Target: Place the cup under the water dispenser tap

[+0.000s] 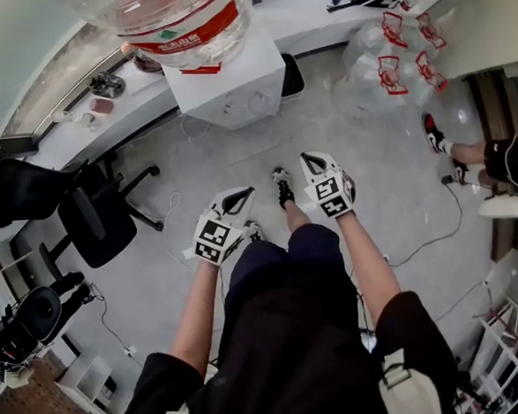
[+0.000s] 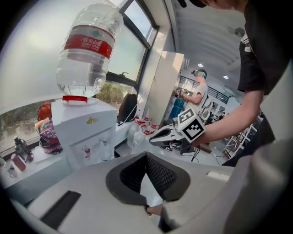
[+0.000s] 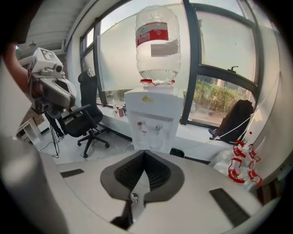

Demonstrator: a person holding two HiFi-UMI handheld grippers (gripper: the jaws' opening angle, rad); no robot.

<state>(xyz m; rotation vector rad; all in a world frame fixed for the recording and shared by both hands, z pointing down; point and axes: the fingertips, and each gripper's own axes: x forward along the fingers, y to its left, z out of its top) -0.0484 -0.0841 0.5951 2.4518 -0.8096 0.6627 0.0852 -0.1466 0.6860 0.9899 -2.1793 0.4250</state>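
The white water dispenser (image 1: pixel 233 84) (image 2: pixel 84 132) (image 3: pixel 153 114) with a big clear bottle (image 3: pixel 158 43) on top stands on the floor by the window ledge. What looks like a clear cup (image 2: pixel 106 148) stands in its recess under the taps; I cannot make it out for sure in the other views. Both grippers are held above the floor, short of the dispenser and pointing toward it. My left gripper (image 1: pixel 246 192) (image 2: pixel 146 155) has its pads together with nothing between them. My right gripper (image 1: pixel 307 158) (image 3: pixel 145 151) (image 2: pixel 152 140) is shut and empty too.
A black office chair (image 1: pixel 100 217) (image 3: pixel 84 121) stands left of the dispenser. Several empty bottles with red handles (image 1: pixel 394 51) (image 3: pixel 240 164) lie to its right. Another person's legs (image 1: pixel 494 159) show at the right edge. Cables (image 1: pixel 438 233) cross the floor. A black bag (image 3: pixel 236 119) rests on the ledge.
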